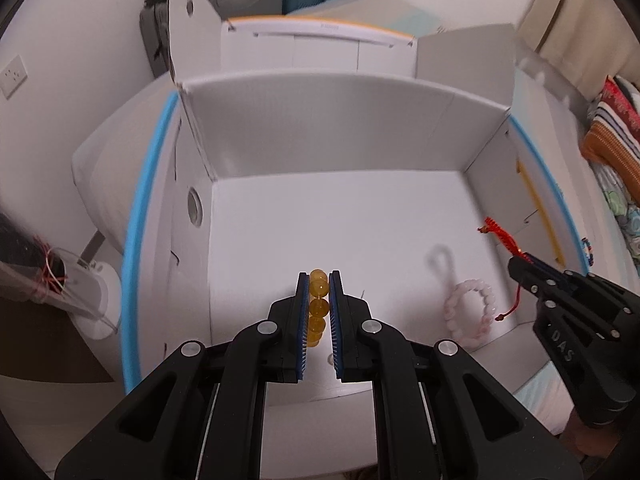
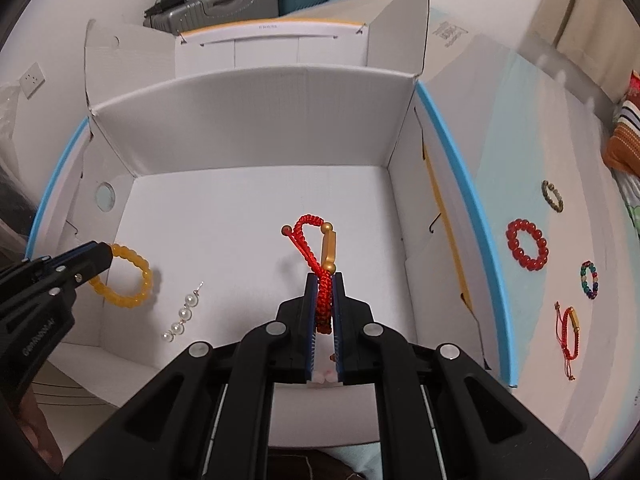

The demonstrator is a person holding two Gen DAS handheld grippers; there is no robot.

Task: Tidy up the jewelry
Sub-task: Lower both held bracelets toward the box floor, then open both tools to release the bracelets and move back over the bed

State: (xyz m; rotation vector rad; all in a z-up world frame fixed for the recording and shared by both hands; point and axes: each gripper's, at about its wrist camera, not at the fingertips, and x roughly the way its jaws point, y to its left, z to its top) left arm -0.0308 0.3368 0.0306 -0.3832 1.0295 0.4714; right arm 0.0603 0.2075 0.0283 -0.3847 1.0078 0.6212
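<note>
Left gripper [image 1: 319, 300] pinched a yellow bracelet [image 1: 318, 306] over the white box [image 1: 320, 128]; right gripper [image 2: 324, 304] clamped a red cord bracelet [image 2: 320, 256], pearls [image 2: 182, 316] lying between them.

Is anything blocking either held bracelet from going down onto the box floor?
Nothing visible. The yellow bracelet in the left gripper and the red cord bracelet in the right gripper hang over bare box floor.

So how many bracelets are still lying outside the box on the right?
4, all on the surface right of the box: olive bracelet farthest, red bead bracelet, multicolour bracelet, red cord bracelet nearest. Others may lie out of view.
</note>
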